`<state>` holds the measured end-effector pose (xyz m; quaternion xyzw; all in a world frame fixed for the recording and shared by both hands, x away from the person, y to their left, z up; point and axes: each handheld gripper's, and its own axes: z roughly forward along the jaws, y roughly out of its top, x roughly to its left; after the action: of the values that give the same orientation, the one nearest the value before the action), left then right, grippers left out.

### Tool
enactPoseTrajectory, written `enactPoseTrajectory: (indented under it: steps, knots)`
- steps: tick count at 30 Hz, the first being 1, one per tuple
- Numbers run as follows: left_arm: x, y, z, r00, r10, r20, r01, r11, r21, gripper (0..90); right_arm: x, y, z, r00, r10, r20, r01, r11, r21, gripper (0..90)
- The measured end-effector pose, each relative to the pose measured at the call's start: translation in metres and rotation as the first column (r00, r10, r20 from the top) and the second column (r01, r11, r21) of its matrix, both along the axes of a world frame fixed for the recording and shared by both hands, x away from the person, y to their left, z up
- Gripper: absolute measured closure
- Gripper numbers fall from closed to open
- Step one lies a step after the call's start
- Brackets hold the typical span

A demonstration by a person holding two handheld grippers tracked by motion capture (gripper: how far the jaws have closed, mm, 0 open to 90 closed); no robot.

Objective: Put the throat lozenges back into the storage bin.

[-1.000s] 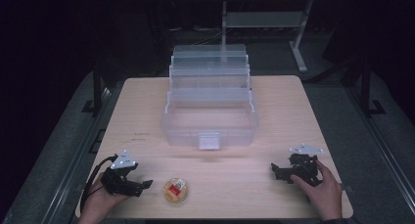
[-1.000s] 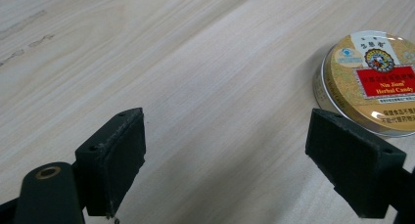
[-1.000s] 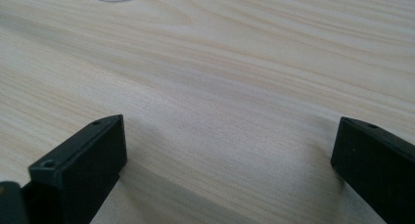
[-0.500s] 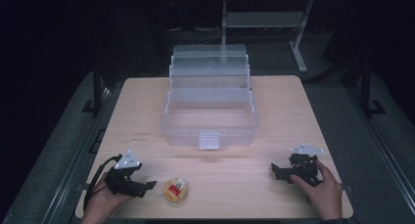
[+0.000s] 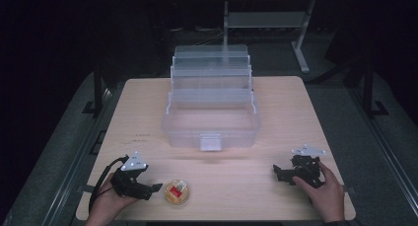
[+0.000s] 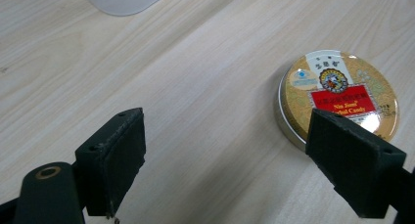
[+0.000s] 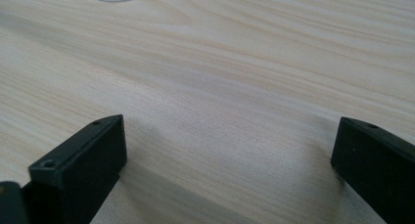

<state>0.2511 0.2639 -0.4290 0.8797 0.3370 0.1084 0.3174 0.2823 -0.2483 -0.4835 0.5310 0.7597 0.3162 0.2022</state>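
The round candy tin (image 5: 177, 192) is seen lying flat on the table (image 5: 296, 112), in front of the clear tiered organizer box (image 5: 211, 107) (toward its left corner). The left gripper (image 5: 156, 187) has been brought closer to the tin since a second ago, jaws spread, one just at its rim. The right gripper (image 5: 276, 172), well right of the tin, is unmoved and held spread over bare wood.

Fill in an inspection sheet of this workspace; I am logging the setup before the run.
Surface: wooden table, bare light wood.
Job's things: round candy tin, lid on, flat near the front edge; clear tiered box, open, mid-table.
Clutter: nothing seen.
Grippers: left hand-held gripper open, beside the tin, not touching; right hand-held gripper open, empty.
Cables: black cable loops from the left one.
Surroundings: dark room, metal stand behind.
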Motion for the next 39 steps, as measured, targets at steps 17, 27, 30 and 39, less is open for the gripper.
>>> enactPoseTrajectory:
  steps: [17, 27, 30, 39]
  knots:
    - [0.000, -0.017, 0.000, 0.9986, -0.052, -0.011, 0.052, 0.9986, 0.011, 14.3, 0.000, 0.000, 0.000, 1.0000, 0.000, 0.000, 0.000, 1.000, 0.000, 0.0]
    - [0.000, -0.026, 0.001, 0.9968, -0.077, -0.020, 0.077, 0.9970, -0.004, 14.4, 0.000, 0.000, 0.000, 1.0000, 0.000, 0.000, 0.000, 1.000, 0.000, 0.0]
    - [-0.001, -0.029, 0.002, 0.9958, -0.089, -0.022, 0.088, 0.9961, -0.005, 14.4, 0.000, 0.000, 0.000, 1.0000, 0.000, 0.000, 0.000, 1.000, 0.000, 0.0]
    - [-0.001, -0.043, 0.002, 0.9911, -0.129, -0.030, 0.129, 0.9916, -0.005, 14.4, 0.000, 0.000, 0.000, 1.0000, 0.000, 0.000, 0.000, 1.000, 0.000, 0.0]
